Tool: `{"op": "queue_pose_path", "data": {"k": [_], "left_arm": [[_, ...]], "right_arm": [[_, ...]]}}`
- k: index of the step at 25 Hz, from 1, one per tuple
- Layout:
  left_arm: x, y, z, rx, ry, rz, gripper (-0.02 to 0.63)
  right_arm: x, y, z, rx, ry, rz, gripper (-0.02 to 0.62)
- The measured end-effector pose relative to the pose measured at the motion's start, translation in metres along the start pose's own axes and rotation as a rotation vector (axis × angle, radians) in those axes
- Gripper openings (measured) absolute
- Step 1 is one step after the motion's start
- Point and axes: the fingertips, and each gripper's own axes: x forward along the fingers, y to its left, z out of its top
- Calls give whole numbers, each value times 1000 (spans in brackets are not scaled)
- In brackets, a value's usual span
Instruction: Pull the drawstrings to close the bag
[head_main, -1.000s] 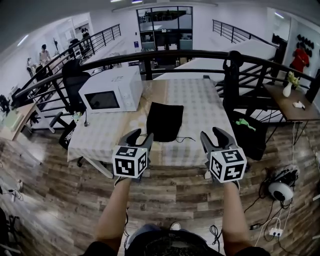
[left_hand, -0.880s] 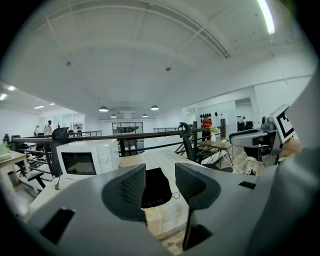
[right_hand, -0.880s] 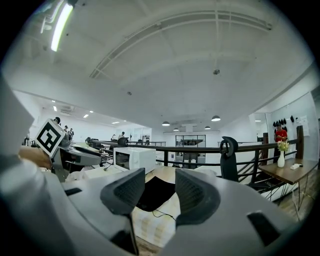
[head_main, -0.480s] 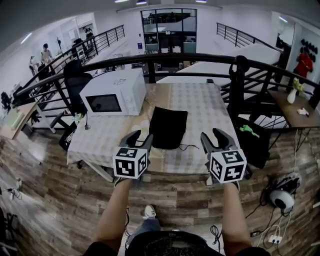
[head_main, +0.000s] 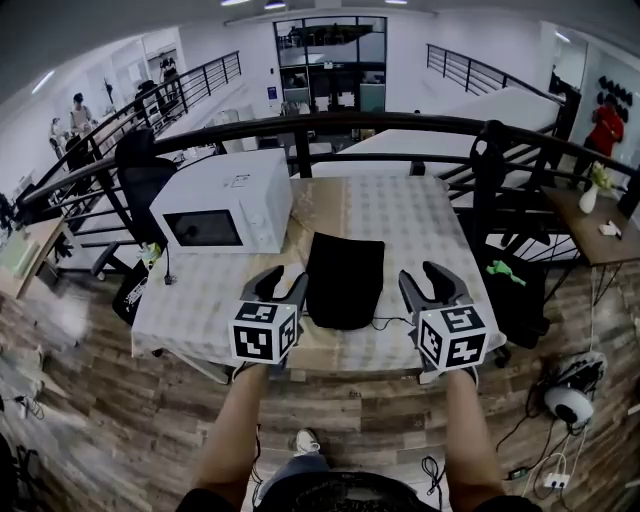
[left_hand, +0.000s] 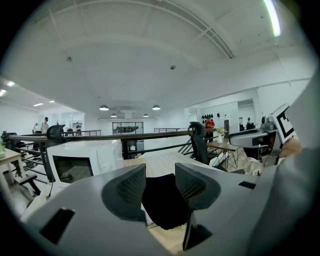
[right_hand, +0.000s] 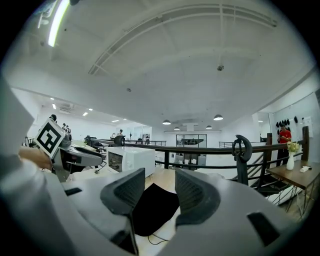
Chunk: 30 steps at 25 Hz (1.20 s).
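The table carries a white microwave toward its far left corner, and the black bag lies flat by the middle of the near edge. I hold my left tongs and right tongs at that edge, one each side of the bag, both wide with nothing between the pads. A thin drawstring trails from the bag's right side.

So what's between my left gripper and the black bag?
Only bare table separates the left gripper from the black bag, as the head view shows. The left gripper view sees the bag through its parted fingers.
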Motion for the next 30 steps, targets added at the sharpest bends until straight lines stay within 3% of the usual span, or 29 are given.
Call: {"op": "queue_pose_path", "data": {"k": [15,30], "left_arm": [[63,87,18,-4,-5,-142,183],[110,110,28,-25,-24,-232,183]], "right_arm": [[85,29,31,19,23,-119,173],[118,27,38,15,46,-193,173]]}}
